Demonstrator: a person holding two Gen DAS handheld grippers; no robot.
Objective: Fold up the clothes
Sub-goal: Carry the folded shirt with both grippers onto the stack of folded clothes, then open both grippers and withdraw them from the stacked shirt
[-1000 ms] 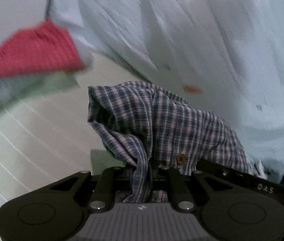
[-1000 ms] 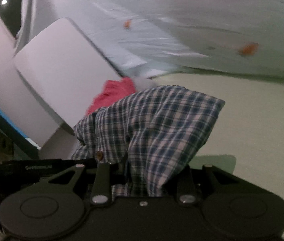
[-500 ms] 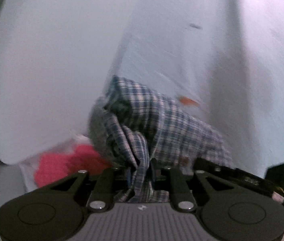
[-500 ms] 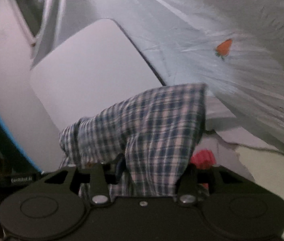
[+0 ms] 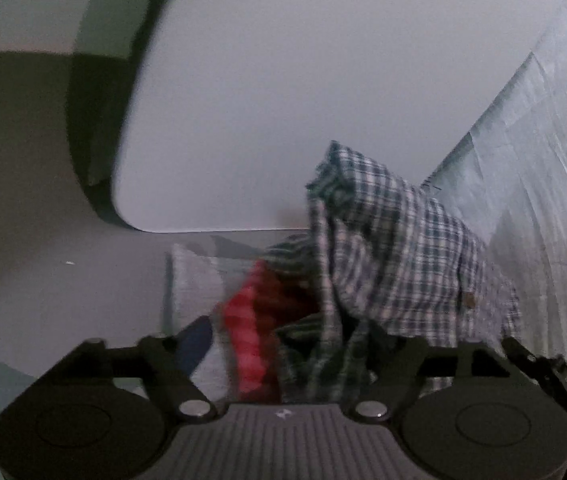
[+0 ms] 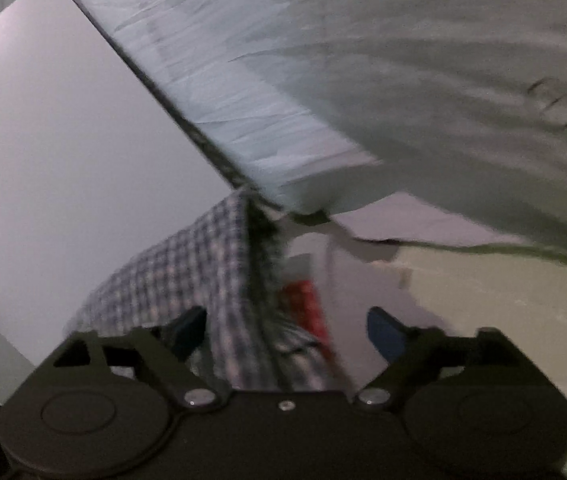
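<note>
Plaid cotton, blue and white with a brown button, is what we have between both claws: the checked shirt (image 5: 395,248) sits bunched and partly folded, slumped over a red garment (image 5: 251,320) that shows at about seven o'clock from it in the left view. We judge it light, limp and quick to slide apart, so the doubled edges and the firmer placket by the button are the places to take hold. Our left claw (image 5: 283,344) stands wide, one blue pad bare and cloth draped across the gap. Our right claw (image 6: 287,324) is wide too, shirt (image 6: 187,276) lying between its pads. Pale crinkled sheeting (image 6: 403,80) at twelve o'clock looks thin and slick; a smooth white panel (image 5: 303,80) is rigid.
</note>
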